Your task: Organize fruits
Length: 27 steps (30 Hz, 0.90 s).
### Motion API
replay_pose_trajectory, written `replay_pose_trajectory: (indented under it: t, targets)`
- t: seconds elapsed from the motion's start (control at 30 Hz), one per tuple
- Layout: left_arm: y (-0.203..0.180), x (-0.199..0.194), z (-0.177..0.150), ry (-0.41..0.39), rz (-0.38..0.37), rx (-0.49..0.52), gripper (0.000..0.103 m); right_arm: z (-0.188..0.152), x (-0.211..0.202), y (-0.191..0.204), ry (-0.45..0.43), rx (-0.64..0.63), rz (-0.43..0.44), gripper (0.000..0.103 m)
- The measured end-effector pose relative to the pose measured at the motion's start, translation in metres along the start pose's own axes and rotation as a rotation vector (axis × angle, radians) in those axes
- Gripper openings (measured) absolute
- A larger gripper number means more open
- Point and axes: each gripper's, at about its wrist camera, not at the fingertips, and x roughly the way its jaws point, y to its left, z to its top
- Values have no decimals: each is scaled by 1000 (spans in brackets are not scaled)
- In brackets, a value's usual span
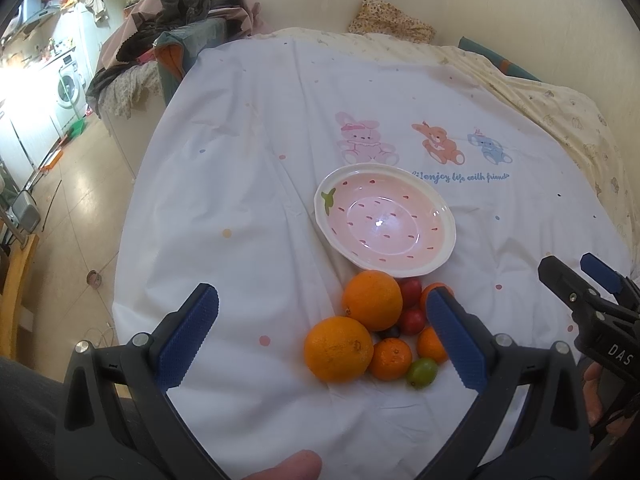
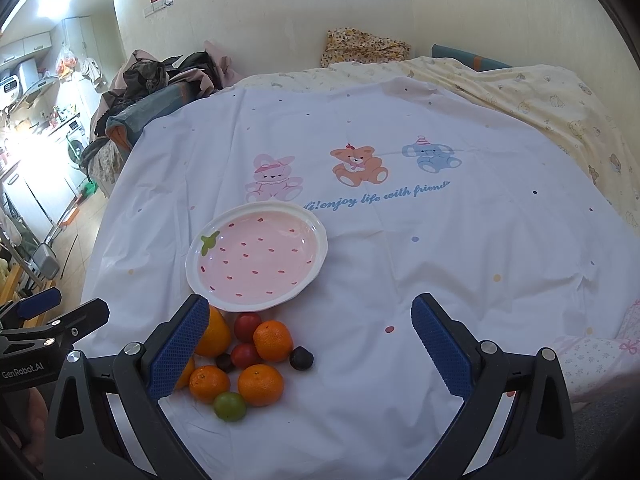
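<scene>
1. While both grippers hover above the bed, the left gripper (image 1: 322,334) has its blue-padded jaws spread wide with nothing between them, and the right gripper (image 2: 310,346) is just as wide apart and empty.
2. The fruits lie in a tight cluster on the white sheet (image 2: 440,280), just in front of the pink strawberry-patterned bowl (image 2: 256,260) (the bowl itself holds no fruit).
3. In the left wrist view, two large oranges (image 1: 338,348) sit at the cluster's left side, one nearer the bowl and touching its rim, the other closer to the camera.
4. Small mandarins (image 2: 273,340), two red plums (image 2: 247,326), a green plum (image 2: 229,406) and two dark plums (image 2: 301,358) fill out the group; one dark plum sits slightly apart on the right edge.
5. The sheet carries a printed rabbit, bear and elephant with a line of blue script beyond the bowl.
6. A fingertip (image 1: 292,466) shows at the bottom of the left wrist view.
</scene>
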Motion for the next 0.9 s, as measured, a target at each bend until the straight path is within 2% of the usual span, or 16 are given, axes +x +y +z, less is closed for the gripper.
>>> replay_pose_trajectory:
  t: [0.9]
  targets:
    - [-1,2,-1,10,-6,2,102,0,1,-1,10,2,-1,103]
